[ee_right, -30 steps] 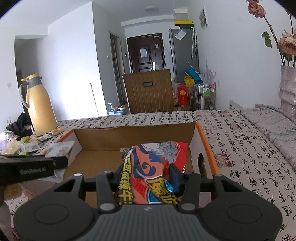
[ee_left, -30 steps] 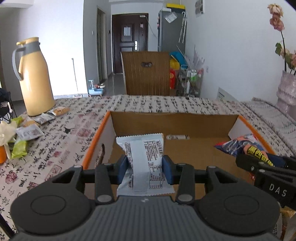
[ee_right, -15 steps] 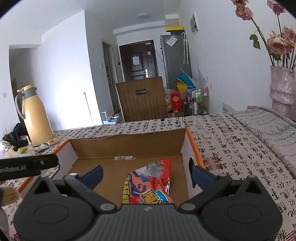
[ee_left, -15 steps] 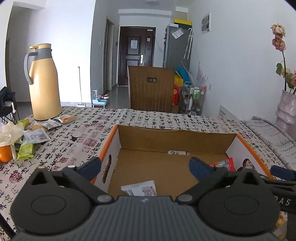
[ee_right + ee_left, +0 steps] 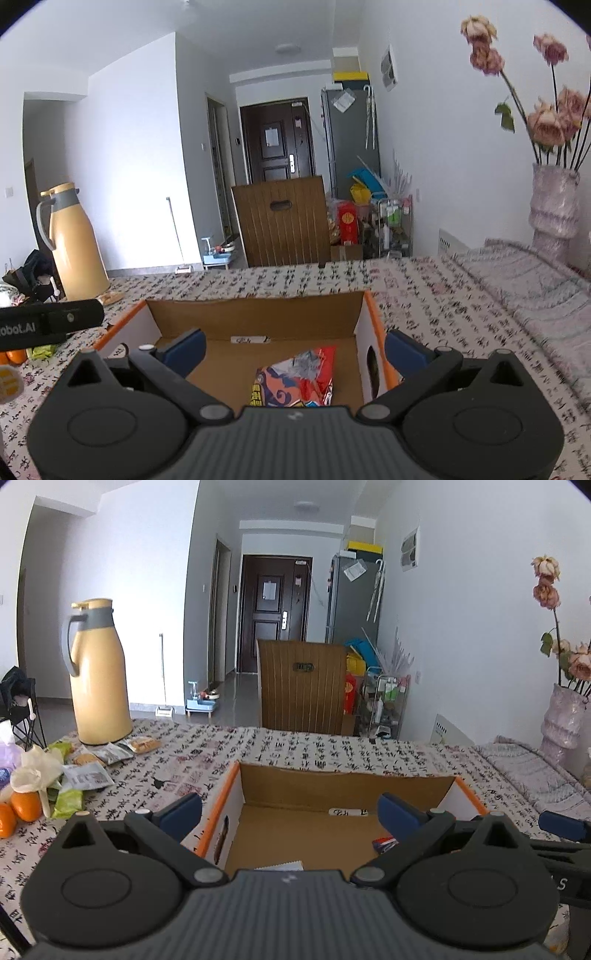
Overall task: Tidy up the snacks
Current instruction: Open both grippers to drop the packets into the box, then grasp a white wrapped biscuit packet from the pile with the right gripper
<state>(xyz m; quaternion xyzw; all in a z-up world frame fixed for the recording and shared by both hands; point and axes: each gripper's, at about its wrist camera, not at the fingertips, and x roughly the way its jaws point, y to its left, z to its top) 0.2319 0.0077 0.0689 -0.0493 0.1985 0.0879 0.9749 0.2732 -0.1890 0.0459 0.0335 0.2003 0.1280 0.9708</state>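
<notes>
I am looking past my left gripper (image 5: pixel 290 810) into the box (image 5: pixel 236 786) sitting on the table (image 5: pixel 295 744). A white packet (image 5: pixel 282 866) is lying at its near-left floor, the printed snack bag (image 5: pixel 299 376) toward its right. The thermos (image 5: pixel 98 672) is standing far left, loose snacks (image 5: pixel 88 775) lying before it; a chair (image 5: pixel 301 688) is standing behind the table.

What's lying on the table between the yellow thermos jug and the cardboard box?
In the left wrist view, a few snack packets lie near the thermos jug; from them to the cardboard box, only patterned tablecloth.
</notes>
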